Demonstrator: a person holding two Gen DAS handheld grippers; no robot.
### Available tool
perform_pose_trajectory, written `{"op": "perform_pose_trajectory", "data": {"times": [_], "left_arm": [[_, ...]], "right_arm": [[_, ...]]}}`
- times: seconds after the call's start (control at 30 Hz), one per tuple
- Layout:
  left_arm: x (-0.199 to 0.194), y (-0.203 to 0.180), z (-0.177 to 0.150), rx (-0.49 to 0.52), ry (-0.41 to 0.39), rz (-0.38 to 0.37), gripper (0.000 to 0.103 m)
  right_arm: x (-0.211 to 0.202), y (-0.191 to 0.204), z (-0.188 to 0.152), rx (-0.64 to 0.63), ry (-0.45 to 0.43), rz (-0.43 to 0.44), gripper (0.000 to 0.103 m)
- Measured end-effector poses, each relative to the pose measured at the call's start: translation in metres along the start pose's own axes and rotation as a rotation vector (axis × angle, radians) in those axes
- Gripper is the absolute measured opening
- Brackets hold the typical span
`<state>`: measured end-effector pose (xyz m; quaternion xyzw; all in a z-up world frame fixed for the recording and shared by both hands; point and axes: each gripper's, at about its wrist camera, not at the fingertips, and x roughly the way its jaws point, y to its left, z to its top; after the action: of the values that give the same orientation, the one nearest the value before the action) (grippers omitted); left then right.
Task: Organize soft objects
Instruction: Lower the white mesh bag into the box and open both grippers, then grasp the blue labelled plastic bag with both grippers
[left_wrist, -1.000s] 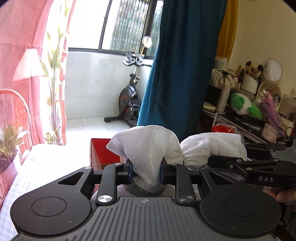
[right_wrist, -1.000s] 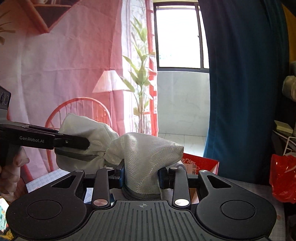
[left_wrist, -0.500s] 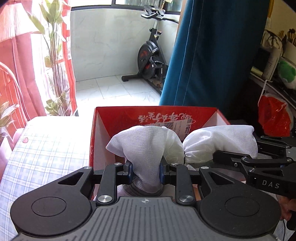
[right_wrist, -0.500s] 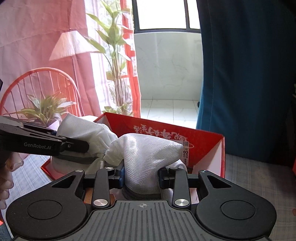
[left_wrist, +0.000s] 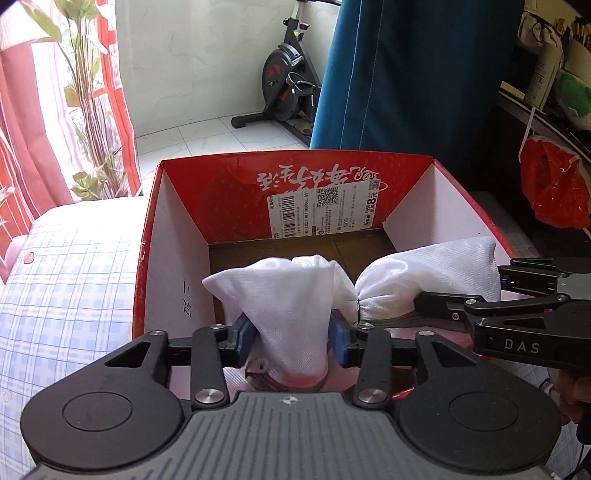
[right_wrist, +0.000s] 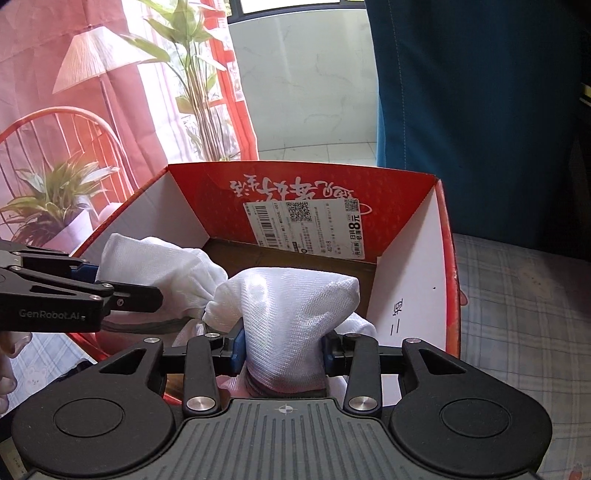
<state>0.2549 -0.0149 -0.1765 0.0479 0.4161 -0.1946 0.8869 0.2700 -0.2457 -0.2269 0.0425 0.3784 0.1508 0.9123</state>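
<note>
A white mesh cloth item with a grey band is held by both grippers over the open red cardboard box. My left gripper is shut on its left end. My right gripper is shut on its right end. The right gripper shows from the side at the right of the left wrist view, and the left gripper at the left of the right wrist view. The box has a brown floor and a white label on its far wall.
The box sits on a checked cloth surface. Beyond it are a blue curtain, an exercise bike, a red plastic bag, a tall plant and a red wire chair with a potted plant.
Both grippers have tilted down and moved forward with the cloth, from facing the window to over the open box. Both grips are unchanged.
</note>
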Motion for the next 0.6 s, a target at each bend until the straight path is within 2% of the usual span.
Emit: {"op": "perform_pose_trajectory", "data": {"times": [0.07, 0.1, 0.23, 0.47, 0.6], "left_arm": [[-0.009, -0.001, 0.001, 0.003, -0.012, -0.031, 0.065], [-0.015, -0.003, 0.001, 0.005, -0.017, -0.043, 0.066], [-0.038, -0.011, -0.002, -0.002, -0.059, -0.01, 0.066], [-0.084, -0.017, -0.027, -0.032, -0.115, 0.008, 0.065], [-0.096, -0.021, -0.049, -0.049, -0.116, 0.021, 0.064]], "right_arm": [[-0.006, -0.002, -0.002, 0.012, -0.005, -0.014, 0.047], [-0.009, -0.002, -0.003, 0.021, -0.01, -0.015, 0.049], [-0.026, 0.002, -0.005, 0.077, -0.045, -0.007, 0.057], [-0.073, 0.026, -0.021, 0.061, -0.134, 0.025, 0.057], [-0.088, 0.041, -0.043, 0.053, -0.145, 0.033, 0.057]]}}
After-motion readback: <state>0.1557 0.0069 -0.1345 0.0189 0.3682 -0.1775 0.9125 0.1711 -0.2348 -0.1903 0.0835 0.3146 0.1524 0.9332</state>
